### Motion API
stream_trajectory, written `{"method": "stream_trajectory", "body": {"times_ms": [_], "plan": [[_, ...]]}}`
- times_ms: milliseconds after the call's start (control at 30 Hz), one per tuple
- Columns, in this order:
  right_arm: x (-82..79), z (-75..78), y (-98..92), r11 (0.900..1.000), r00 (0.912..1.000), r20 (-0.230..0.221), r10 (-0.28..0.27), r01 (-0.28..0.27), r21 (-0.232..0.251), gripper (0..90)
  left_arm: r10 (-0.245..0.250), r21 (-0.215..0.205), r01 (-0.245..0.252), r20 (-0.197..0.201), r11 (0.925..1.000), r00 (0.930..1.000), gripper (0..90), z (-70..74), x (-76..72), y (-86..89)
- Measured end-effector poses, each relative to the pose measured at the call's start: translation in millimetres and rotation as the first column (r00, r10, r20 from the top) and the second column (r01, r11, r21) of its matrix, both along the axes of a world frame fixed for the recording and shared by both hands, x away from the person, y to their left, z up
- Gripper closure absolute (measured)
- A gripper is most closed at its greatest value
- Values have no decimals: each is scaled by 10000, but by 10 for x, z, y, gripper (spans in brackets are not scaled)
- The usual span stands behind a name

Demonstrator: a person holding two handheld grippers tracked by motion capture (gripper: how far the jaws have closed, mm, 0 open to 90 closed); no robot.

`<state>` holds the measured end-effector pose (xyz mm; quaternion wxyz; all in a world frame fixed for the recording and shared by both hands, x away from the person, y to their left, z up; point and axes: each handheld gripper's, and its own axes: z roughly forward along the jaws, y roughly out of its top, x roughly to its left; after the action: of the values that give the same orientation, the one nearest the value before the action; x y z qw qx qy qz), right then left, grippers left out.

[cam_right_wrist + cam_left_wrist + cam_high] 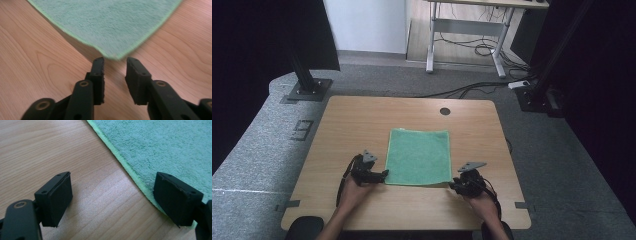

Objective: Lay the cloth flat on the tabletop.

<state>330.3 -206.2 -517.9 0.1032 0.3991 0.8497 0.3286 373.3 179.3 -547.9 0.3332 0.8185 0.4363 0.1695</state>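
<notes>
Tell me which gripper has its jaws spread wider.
The left gripper: its jaws stand wide beside the green terry towel, while the right gripper shows a narrow gap.

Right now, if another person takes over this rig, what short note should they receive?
Left tool: open, at the near left corner of the green towel, gripping nothing.
Right tool: jaws a little apart, nothing between them, just before the near right corner, which lifts slightly off the table.
Towel: spread flat, mid-table.
Done: both tools placed at the near corners.
Left: probably grip both corners and fold.
</notes>
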Motion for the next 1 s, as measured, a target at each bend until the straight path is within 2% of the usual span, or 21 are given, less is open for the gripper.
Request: {"method": "stream_trajectory", "body": {"times_ms": [133,200,300,467,633,733,833,1000], "plan": [[0,127,-53,9997,9987,454,-231,230,20,554,3,-4,-3,2,10000,10000,160,0,0,0],[56,195,-20,9996,9977,616,-271,268,59,491,7,-16,-7,4,10000,10000,160,0,0,-1],[162,215,62,9995,9961,823,-328,331,-23,419,6,-14,-6,3,10000,10000,159,0,0,-1],[372,43,197,9974,9956,712,-610,636,-351,352,-4,3,4,-2,10000,10000,159,0,0,1],[367,-187,197,9939,9951,528,-836,871,-681,315,-6,8,6,-2,10000,10000,160,0,0,1],[314,-231,135,9922,9913,673,-1128,1159,-450,287,0,2,0,0,10000,10000,160,0,-1,0],[285,-243,93,9907,9883,910,-1223,1272,-493,270,5,8,-5,-1,10000,10000,159,0,-2,0],[263,-294,51,9885,9834,1018,-1503,1513,-24,247,13,5,-13,-2,10000,10000,159,0,-3,0]]}}
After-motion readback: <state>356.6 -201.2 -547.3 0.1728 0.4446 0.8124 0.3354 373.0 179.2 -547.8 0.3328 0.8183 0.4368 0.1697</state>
